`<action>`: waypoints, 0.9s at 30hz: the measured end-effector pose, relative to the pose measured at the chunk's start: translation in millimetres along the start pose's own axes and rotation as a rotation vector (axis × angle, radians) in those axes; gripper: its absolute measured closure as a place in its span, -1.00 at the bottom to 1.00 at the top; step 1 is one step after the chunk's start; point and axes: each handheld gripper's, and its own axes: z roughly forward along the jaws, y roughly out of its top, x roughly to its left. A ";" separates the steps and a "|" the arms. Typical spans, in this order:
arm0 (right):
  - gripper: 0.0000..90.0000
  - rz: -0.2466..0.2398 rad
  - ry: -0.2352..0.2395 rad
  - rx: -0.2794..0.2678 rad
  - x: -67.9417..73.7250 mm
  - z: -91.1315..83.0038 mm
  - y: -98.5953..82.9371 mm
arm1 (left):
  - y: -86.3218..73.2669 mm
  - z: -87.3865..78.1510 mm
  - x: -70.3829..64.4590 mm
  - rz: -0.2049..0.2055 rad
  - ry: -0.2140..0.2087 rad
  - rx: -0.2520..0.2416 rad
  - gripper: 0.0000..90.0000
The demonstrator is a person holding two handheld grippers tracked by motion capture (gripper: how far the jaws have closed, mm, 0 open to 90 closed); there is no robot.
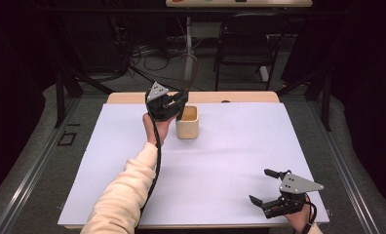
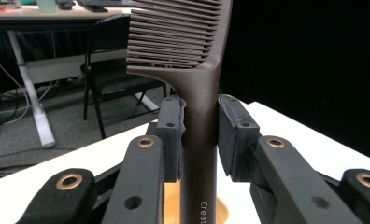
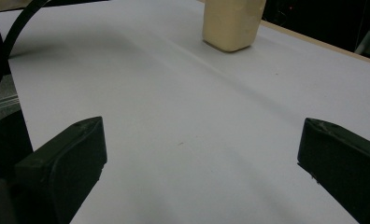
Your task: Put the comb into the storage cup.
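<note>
Comb (image 2: pixel 192 93) handle clamped between left gripper (image 2: pixel 199 135) jaws.

One bit of lettering to call, and it's on what I'm holding: pale letters run along the handle of the dark brown plastic comb (image 2: pixel 199 135), low down near the bottom edge of my left gripper view. I read "Creat" and then the frame cuts the word off, so the rest can't be told. The handle sits pinched between my left jaws, teeth up. Nothing else readable: no label on the pale wooden square cup (image 1: pixel 187 123), none on the white desk (image 1: pixel 240 146), none on the grey three-cornered plate (image 1: pixel 298 184) over my right hand.
</note>
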 end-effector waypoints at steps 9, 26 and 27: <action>-0.98 -0.002 0.001 -0.001 -0.2 -0.2 -0.1 | 0.0 5.8 2.9 -0.001 0.005 -0.019 0.60; -0.98 -0.001 0.002 -0.001 -0.1 -0.1 0.0 | -2.8 16.4 7.2 0.017 0.016 -0.031 0.60; -0.98 -0.001 0.002 -0.002 -0.2 -0.1 -0.1 | -3.0 16.9 7.3 0.019 0.015 -0.028 0.60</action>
